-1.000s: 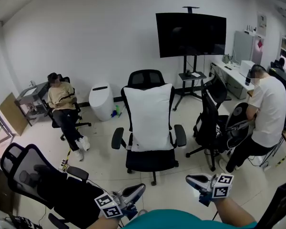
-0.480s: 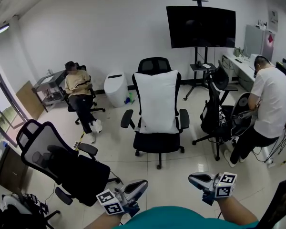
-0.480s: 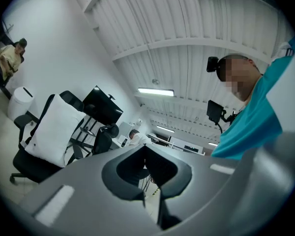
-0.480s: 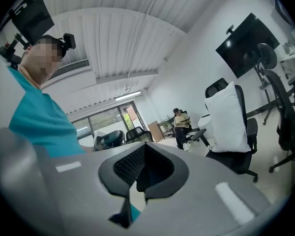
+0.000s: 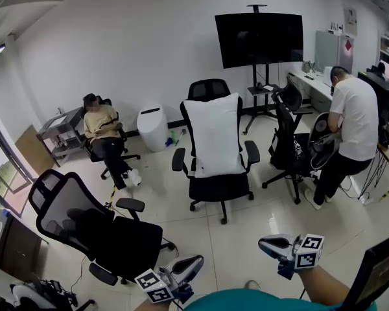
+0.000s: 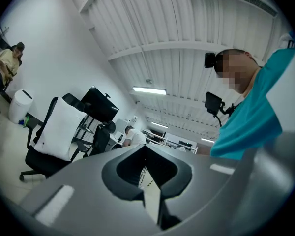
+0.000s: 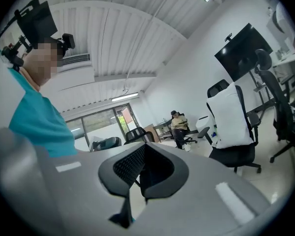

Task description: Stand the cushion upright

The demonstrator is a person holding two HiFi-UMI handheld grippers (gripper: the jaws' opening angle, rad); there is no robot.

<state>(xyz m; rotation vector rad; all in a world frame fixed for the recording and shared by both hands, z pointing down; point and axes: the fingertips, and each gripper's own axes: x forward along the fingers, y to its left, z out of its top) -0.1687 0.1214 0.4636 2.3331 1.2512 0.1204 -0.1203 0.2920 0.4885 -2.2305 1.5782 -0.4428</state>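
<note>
Cushion (image 5: 214,135) upright on chair (image 5: 215,188) seat, against its backrest | left claw (image 5: 193,264) seemingly closed, empty, well short of chair | right claw (image 5: 267,243) closed, empty, likewise

Open floor (image 5: 246,232) straight ahead up to chair (image 5: 220,188) bearing cushion (image 5: 214,135); hemmed left by black mesh chair (image 5: 123,241), right by second chair (image 5: 286,151) and standing person (image 5: 353,118).

Bright, even; ceiling strip (image 6: 149,90) glare; fisheye edges (dark corners).
</note>
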